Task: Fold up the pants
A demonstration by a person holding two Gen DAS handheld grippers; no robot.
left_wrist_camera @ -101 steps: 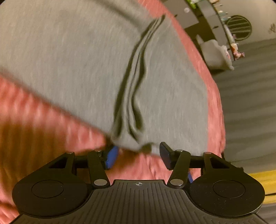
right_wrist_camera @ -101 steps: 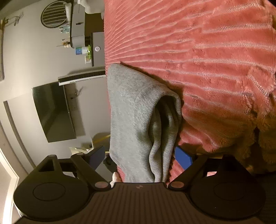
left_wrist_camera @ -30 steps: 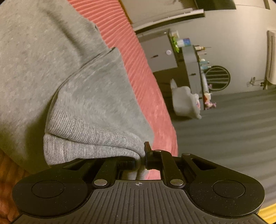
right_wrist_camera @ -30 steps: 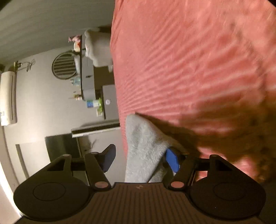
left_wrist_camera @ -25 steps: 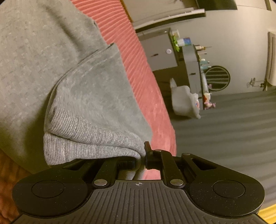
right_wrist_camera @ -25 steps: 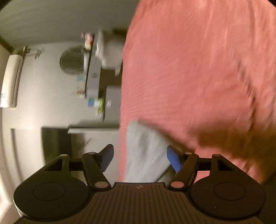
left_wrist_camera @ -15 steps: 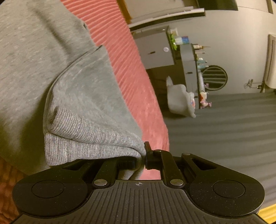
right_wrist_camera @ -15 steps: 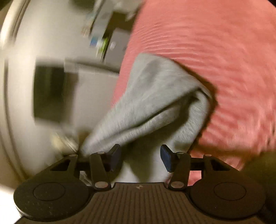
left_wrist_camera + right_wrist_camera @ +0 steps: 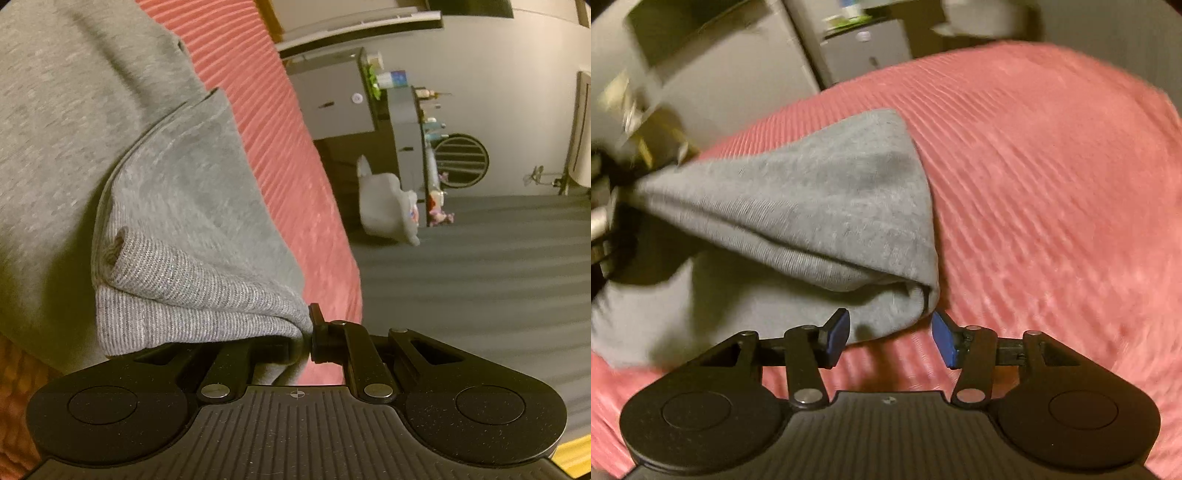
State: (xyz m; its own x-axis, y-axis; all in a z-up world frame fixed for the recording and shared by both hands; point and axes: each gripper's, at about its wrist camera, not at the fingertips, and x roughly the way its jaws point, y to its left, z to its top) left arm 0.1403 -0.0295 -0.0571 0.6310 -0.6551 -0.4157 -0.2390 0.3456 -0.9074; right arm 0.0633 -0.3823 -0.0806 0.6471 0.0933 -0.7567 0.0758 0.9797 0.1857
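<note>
Grey pants (image 9: 155, 206), partly folded, lie on a bed covered by a ribbed red blanket (image 9: 1052, 177), near the bed's edge beside the grey floor (image 9: 480, 277). Left gripper (image 9: 308, 334): jaws clamped on the ribbed cuff corner of the pants. Right gripper (image 9: 888, 338): jaws apart and opening, blue pads clear of the cloth; the folded corner of the pants lies between and just ahead of them.
</note>
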